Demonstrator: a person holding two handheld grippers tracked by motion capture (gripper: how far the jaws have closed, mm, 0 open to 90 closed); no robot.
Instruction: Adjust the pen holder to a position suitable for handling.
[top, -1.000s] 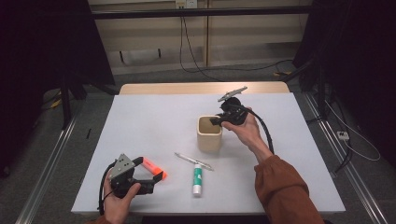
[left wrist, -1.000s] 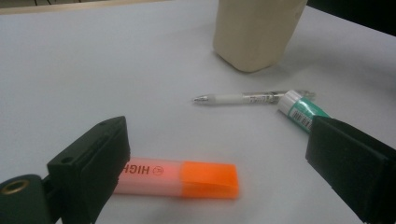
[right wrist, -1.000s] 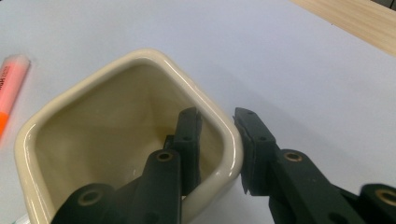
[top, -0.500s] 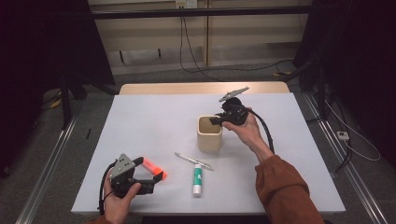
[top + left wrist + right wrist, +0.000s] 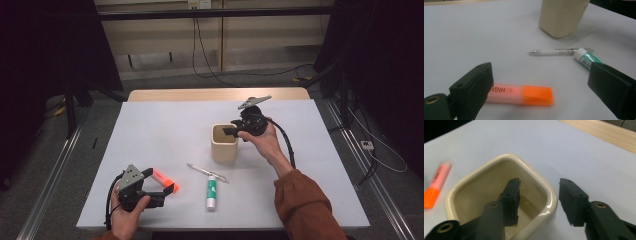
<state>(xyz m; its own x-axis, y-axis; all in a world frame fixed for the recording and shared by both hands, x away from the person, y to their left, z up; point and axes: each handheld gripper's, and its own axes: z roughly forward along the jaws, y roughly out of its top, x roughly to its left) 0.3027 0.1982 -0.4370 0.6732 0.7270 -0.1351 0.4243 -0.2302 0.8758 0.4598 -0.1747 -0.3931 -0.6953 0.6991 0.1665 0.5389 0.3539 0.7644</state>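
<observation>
From the high view I see my left gripper (image 5: 167, 192) low and left of the cream cup (image 5: 224, 145), jaws spread wide with the orange highlighter (image 5: 165, 180) just ahead of them, not clamped; its own view shows the highlighter (image 5: 520, 94) lying flat, long axis crossways, orange cap toward the glue stick (image 5: 587, 59). My right gripper (image 5: 539, 202) straddles the cup (image 5: 469, 180) wall, one jaw inside, one outside, partly open and just loosened, pads off the rim. The pen (image 5: 206, 171) lies below the cup
</observation>
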